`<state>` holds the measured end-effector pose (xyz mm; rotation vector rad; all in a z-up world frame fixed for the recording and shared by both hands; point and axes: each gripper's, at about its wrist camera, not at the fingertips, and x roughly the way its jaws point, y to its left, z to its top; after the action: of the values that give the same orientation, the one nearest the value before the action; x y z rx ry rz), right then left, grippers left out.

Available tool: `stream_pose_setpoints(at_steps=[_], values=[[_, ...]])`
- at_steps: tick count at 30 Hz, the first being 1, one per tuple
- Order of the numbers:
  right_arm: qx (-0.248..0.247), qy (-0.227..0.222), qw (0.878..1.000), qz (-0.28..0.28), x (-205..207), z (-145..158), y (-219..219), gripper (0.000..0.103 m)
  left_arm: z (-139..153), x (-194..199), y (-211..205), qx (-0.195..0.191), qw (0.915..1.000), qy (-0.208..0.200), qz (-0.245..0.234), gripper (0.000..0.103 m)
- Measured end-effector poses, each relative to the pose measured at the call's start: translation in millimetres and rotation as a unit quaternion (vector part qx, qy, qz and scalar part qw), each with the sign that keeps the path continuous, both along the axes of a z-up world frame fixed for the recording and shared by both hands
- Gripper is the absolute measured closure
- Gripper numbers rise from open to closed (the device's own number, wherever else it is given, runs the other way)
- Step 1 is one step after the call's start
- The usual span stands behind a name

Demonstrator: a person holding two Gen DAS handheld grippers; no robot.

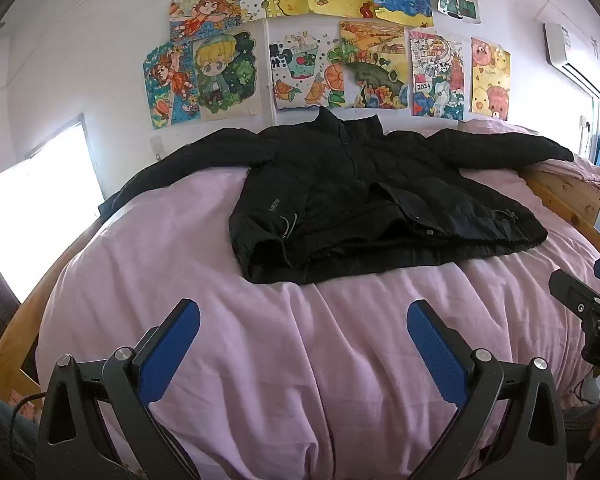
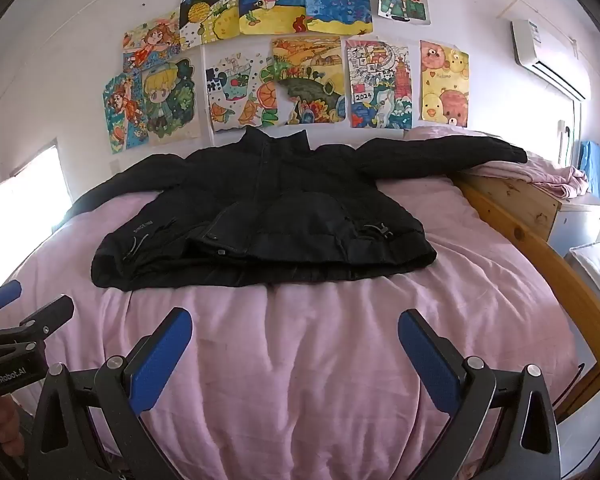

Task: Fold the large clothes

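- Black jacket (image 1: 352, 196) spread face-up on the pink bed (image 1: 300, 360), collar toward the wall of drawings (image 1: 324, 40), both sleeves stretched out sideways, hem nearest the cameras and a little rumpled.
- Left gripper (image 1: 303, 336) and right gripper (image 2: 295, 344): jaws wide open, nothing between them, hovering over bare bedding, well short of the hem.
- Judged step: reaching in for a first fold, nothing folded yet.
- To do well: smooth the bunched hem first; take 1 sleeve near the cuff (image 2: 512, 154), pinch through both layers, lay it across the chest; repeat with the other sleeve (image 1: 171, 160).
- Puffy fabric likely to spring back, so press flat after each fold.
- Risk: far right sleeve rests near the wooden bed frame (image 2: 512, 200); avoid dragging it off the edge.
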<state>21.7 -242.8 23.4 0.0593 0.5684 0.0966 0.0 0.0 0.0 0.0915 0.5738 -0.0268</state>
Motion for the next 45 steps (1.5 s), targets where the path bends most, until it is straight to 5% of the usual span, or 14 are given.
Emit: stream_pose_setpoints(at_steps=[45], values=[[0.005, 0.003, 1.0, 0.0, 0.1, -0.3, -1.2, 0.0, 2.3, -1.9, -0.5, -0.001, 1.0, 0.002, 0.0, 0.001]])
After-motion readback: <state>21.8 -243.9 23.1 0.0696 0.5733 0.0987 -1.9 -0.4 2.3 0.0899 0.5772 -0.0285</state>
